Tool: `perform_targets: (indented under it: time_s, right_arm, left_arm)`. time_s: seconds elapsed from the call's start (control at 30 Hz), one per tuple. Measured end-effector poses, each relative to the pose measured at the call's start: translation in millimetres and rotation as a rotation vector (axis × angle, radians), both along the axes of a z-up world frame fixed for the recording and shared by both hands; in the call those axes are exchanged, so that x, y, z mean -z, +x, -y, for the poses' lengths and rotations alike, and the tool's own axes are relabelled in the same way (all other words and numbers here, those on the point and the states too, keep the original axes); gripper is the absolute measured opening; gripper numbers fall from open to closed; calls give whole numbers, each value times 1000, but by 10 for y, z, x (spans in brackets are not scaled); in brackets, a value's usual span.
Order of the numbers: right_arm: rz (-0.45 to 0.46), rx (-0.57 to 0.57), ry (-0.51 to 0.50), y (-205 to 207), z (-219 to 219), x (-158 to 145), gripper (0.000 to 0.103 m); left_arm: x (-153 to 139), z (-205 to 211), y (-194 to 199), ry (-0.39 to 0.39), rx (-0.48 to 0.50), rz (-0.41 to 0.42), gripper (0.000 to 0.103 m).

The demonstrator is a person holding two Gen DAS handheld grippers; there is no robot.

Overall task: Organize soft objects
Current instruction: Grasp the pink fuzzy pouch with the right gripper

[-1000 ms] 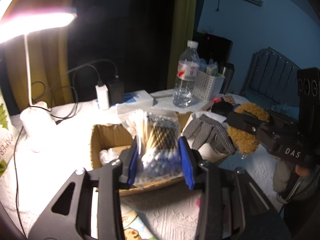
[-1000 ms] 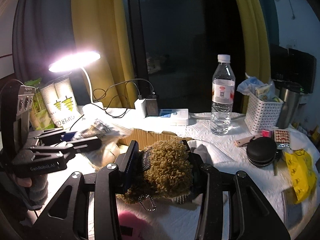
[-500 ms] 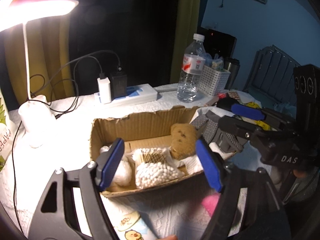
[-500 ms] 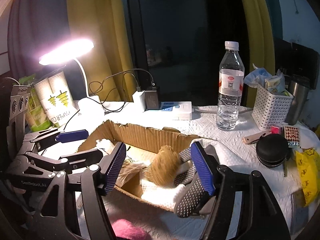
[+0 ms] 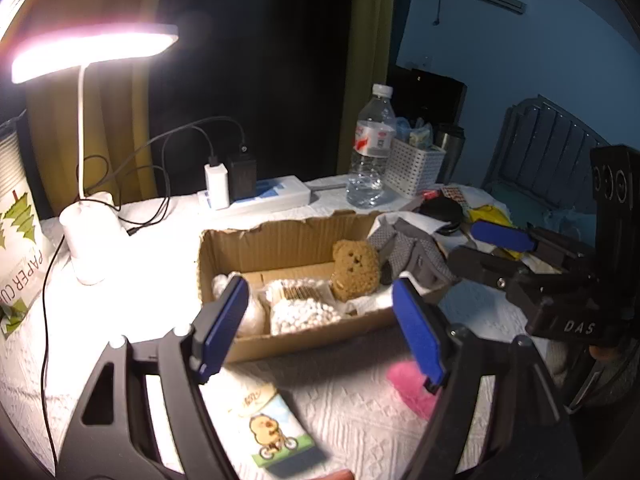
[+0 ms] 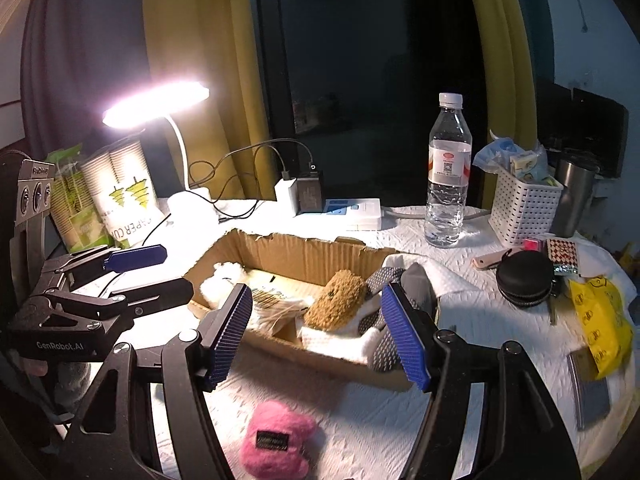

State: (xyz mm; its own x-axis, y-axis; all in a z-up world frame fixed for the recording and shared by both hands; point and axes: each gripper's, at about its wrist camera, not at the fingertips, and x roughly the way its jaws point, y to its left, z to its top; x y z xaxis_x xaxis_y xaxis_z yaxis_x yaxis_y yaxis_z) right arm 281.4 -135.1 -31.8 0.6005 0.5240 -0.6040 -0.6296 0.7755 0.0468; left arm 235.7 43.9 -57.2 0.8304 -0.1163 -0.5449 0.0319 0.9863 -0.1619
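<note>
1. Left gripper: jaws spread wide, nothing held between the blue pads. It is seen just near of the cardboard box, above the white tablecloth.
2. Right gripper: jaws likewise apart and empty, positioned over the near-right rim of the box.
3. The box's long axis is laid roughly left-right in the left wrist view; in the right wrist view it is seen running from far-left to near-right. The top is open.
4. Brown plush bear is placed inside the box at its right end, leaned against the far wall. In the left wrist view it is seen upright with the face turned toward the camera; in the right wrist view it appears tilted, long axis slanted up to the right.
5. Bag of cotton swabs is laid flat in the box middle, just left of the bear; swab sticks are aligned roughly left-right in the left view.
6. White cotton bundle is located at the box's left end, partly hidden by the left pad.
7. Grey dotted gloves are draped over the box's right edge.
8. Pink plush is left outside the box, on the cloth near the camera, label patch facing up.
9. A tissue pack with cartoon print is seen on the cloth below the left gripper.
</note>
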Motion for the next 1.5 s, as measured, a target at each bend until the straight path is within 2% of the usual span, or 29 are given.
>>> perform_targets:
  time_s: [0.3, 0.53, 0.97, 1.23, 1.5]
  right_arm:
    - [0, 6, -14, -243, 32, 1, 70]
    - [-29, 8, -27, -374, 32, 139, 70]
    - [-107, 14, -64, -547, -12, 542, 70]
    - [-154, 32, -94, -532, -4, 722, 70]
    - [-226, 36, -149, -495, -39, 951, 70]
  left_arm:
    - [15, 18, -223, -5, 2, 10, 76]
    - [166, -30, -377, -10, -16, -16, 76]
    - [592, -137, -523, -24, -54, -114, 76]
    - [864, -231, -388, 8, -107, -227, 76]
    - [1000, -232, -272, 3, -96, -279, 76]
